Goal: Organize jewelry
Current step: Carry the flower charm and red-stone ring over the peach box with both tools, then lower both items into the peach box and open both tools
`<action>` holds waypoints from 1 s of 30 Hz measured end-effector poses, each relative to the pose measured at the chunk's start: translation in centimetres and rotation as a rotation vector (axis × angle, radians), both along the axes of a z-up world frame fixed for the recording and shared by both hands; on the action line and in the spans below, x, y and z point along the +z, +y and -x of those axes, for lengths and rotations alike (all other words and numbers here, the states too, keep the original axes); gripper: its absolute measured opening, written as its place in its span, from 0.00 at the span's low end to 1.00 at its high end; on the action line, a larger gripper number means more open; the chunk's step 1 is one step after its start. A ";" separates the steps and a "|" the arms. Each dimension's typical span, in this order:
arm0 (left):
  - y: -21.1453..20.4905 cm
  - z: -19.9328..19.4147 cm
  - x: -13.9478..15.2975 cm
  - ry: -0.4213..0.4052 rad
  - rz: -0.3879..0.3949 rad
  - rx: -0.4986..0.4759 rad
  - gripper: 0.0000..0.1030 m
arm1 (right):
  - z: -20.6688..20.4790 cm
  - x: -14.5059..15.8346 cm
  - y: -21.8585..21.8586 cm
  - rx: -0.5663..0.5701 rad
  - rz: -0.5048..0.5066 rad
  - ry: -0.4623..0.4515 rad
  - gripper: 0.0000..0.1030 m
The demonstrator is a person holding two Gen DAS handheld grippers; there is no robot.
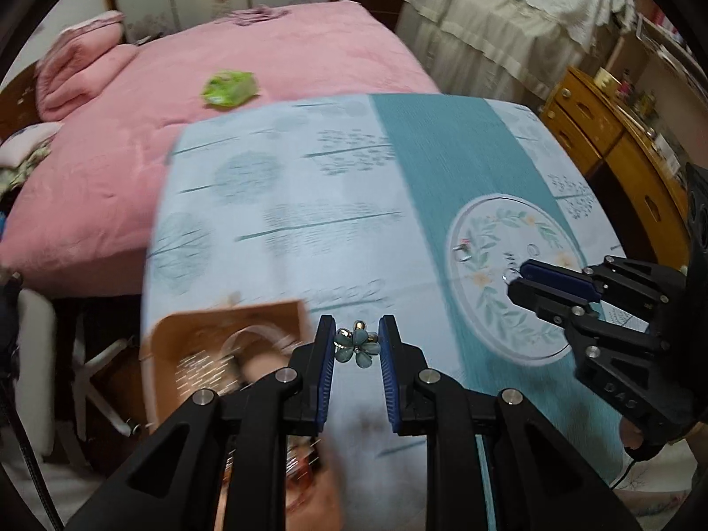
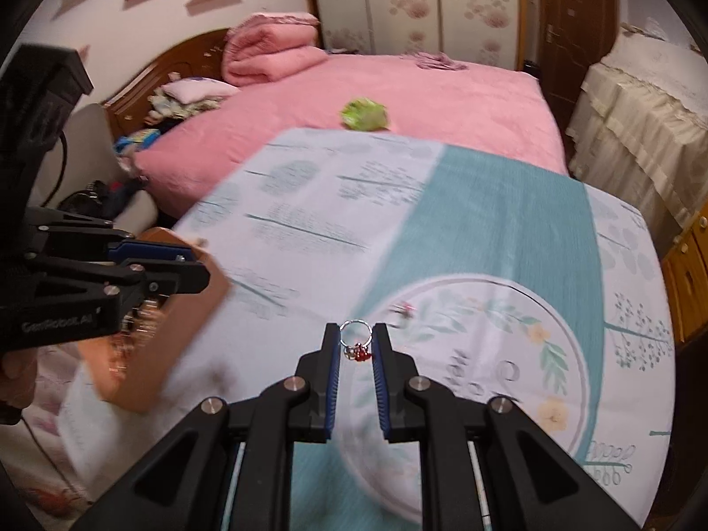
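Note:
My left gripper (image 1: pixel 356 336) is shut on a teal flower-shaped jewel (image 1: pixel 356 346) and holds it above the table, just right of a brown cardboard jewelry box (image 1: pixel 230 349). My right gripper (image 2: pixel 355 340) is shut on a silver ring with red charms (image 2: pixel 356 341), held over the edge of a round floral plate (image 2: pixel 548 354). The right gripper also shows in the left wrist view (image 1: pixel 520 275), over the plate (image 1: pixel 486 309). Small rings (image 1: pixel 462 251) lie on the plate. The left gripper shows in the right wrist view (image 2: pixel 194 265) over the box (image 2: pixel 177 309).
The table wears a light blue and teal cloth (image 1: pixel 433 155). A pink bed (image 1: pixel 265 66) with a green packet (image 1: pixel 228 88) lies beyond it. A wooden dresser (image 1: pixel 619 155) stands to the right. A white chair (image 1: pixel 35 354) stands at the left.

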State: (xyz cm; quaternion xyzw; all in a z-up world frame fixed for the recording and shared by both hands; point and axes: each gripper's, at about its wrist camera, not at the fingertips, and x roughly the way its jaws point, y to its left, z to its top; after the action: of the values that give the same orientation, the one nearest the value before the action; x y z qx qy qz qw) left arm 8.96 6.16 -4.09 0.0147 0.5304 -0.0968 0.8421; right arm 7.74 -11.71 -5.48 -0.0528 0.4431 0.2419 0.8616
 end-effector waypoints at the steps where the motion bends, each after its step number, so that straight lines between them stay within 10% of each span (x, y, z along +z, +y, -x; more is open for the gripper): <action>1: 0.9 0.4 0.3 -0.002 -0.007 0.016 0.17 | 0.2 0.4 0.7 0.017 -0.017 0.005 0.13; 20: 10.9 6.8 -0.6 0.046 0.000 0.219 0.17 | 3.2 1.3 13.4 0.369 -0.094 0.059 0.13; 30: 10.9 5.7 -2.0 0.065 0.028 0.199 0.17 | 3.0 -0.1 14.4 0.361 -0.059 0.076 0.13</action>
State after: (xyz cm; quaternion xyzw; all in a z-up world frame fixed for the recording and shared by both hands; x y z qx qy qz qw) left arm 3.23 17.09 -6.10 -0.0531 0.5551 -0.0204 0.8299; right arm 4.72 2.66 -5.59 -0.0972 0.4512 0.4073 0.7881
